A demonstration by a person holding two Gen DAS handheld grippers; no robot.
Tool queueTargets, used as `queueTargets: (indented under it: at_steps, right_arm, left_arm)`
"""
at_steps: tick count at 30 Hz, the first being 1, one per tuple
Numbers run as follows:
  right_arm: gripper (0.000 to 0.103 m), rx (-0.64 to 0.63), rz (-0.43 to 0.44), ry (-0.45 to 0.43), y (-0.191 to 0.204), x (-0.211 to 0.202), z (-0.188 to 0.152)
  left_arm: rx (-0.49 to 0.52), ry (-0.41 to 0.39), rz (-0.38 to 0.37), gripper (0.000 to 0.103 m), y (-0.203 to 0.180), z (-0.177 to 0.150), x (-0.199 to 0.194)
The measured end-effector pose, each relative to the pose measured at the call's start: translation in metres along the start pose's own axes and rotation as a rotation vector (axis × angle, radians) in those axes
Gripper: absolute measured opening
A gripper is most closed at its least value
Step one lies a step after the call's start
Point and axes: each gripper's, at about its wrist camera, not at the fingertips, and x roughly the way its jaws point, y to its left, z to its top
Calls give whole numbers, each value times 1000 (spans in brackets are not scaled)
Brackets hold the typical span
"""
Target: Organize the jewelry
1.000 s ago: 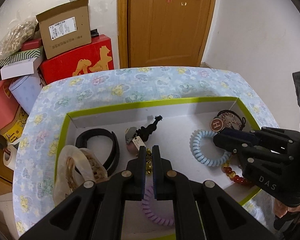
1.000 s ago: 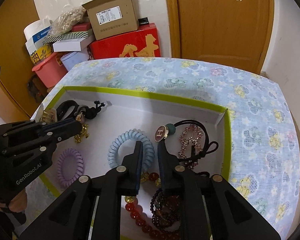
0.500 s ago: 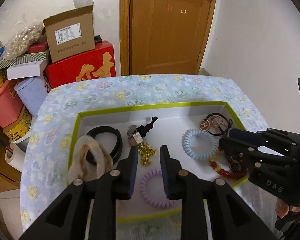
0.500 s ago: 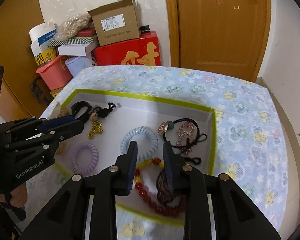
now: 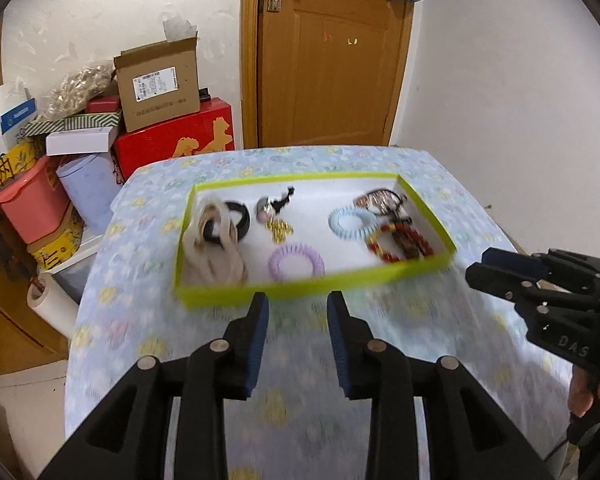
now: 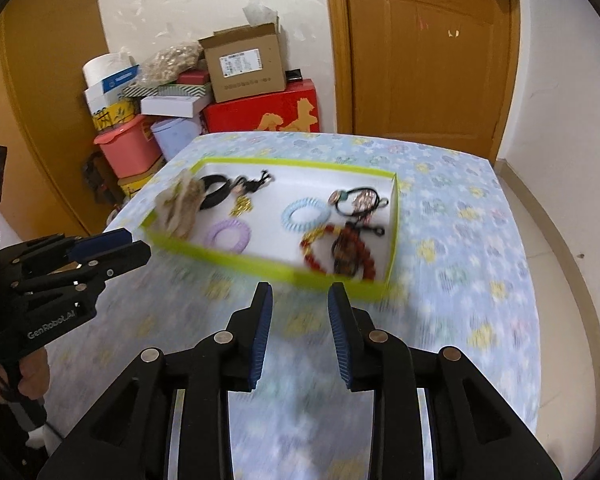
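A white tray with a lime-green rim (image 5: 300,286) lies on the flowered tablecloth. Inside are a beige scrunchie (image 5: 212,248), a black bangle (image 5: 242,220), a gold chain (image 5: 278,230), a purple coil tie (image 5: 297,262), a blue coil tie (image 5: 352,222) and red bead bracelets (image 5: 400,240). My left gripper (image 5: 297,298) hovers short of the tray's near rim, its jaws opening with nothing between them. My right gripper (image 6: 300,288) hangs near the rim (image 6: 260,260) too, its jaws also opening and empty. Motion blurs the cloth.
Stacked boxes, among them a cardboard box (image 5: 160,84), a red box (image 5: 176,140) and a pink bin (image 5: 32,204), crowd the floor left of the table. A wooden door (image 5: 328,52) stands behind. The table edge drops off at the right (image 6: 540,280).
Both grippers have drawn back and up, from over the tray's contents to outside its near rim. The left jaws went from shut to wide apart, and the right jaws widened.
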Motion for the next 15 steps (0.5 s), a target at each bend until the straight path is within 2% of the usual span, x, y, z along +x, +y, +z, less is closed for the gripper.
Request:
queueTargets:
  at_steps: [3, 15]
  right_arm:
    - [36, -2, 1, -10, 10, -19, -19]
    - [37, -23, -14, -12, 38, -58, -73]
  left_arm:
    - [0, 5, 11, 32, -3, -20, -15]
    - [-35, 22, 53, 32, -4, -77, -51]
